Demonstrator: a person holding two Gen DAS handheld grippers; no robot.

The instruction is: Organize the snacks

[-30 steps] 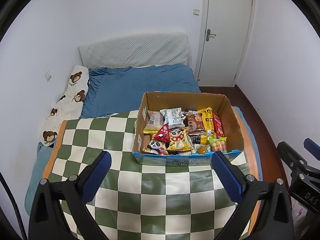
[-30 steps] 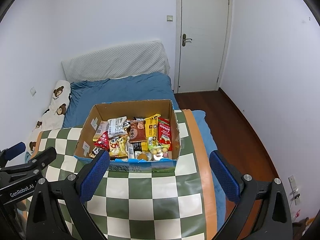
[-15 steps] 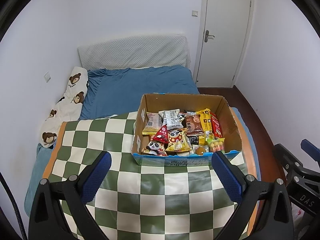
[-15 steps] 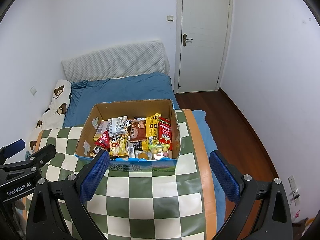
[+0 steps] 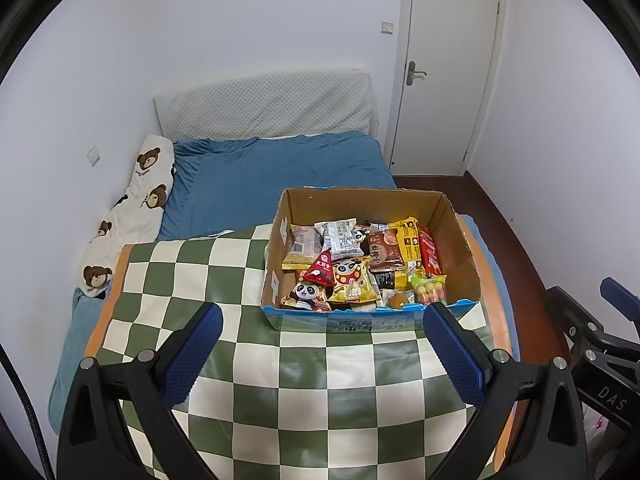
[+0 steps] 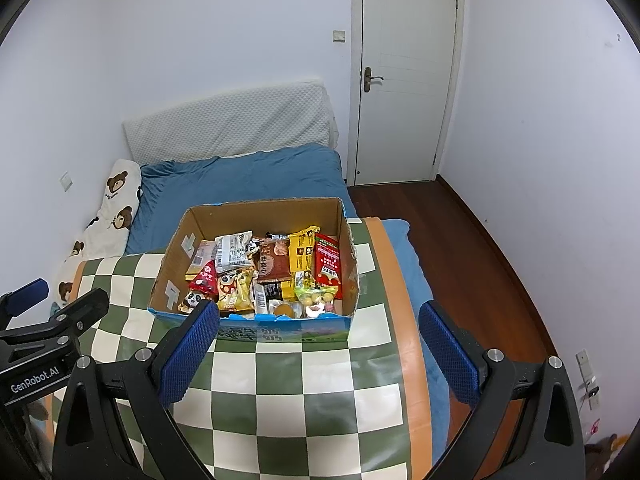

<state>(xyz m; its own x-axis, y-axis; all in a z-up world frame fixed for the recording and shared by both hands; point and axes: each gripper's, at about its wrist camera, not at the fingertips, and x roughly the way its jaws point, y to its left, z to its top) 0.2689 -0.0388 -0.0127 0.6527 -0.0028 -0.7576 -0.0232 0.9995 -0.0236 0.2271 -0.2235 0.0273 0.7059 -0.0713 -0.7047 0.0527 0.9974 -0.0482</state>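
Left wrist view: a cardboard box [image 5: 460,248] sits right of frame centre on the bench [image 5: 256,360], filled with snack packets [image 5: 352,264]. Behind the bench, toward the upper frame, lies the bed [image 5: 272,172], a pillow [image 5: 132,204] along its left edge. A door [image 5: 444,80] stands at upper right. At the lower right edge appears what is probably the right gripper [image 5: 592,320].

Green-and-cream checkered cloth [image 5: 248,364], brown cardboard box [image 5: 456,240], blue bedsheet [image 5: 280,176], bear-print pillow [image 5: 136,200]
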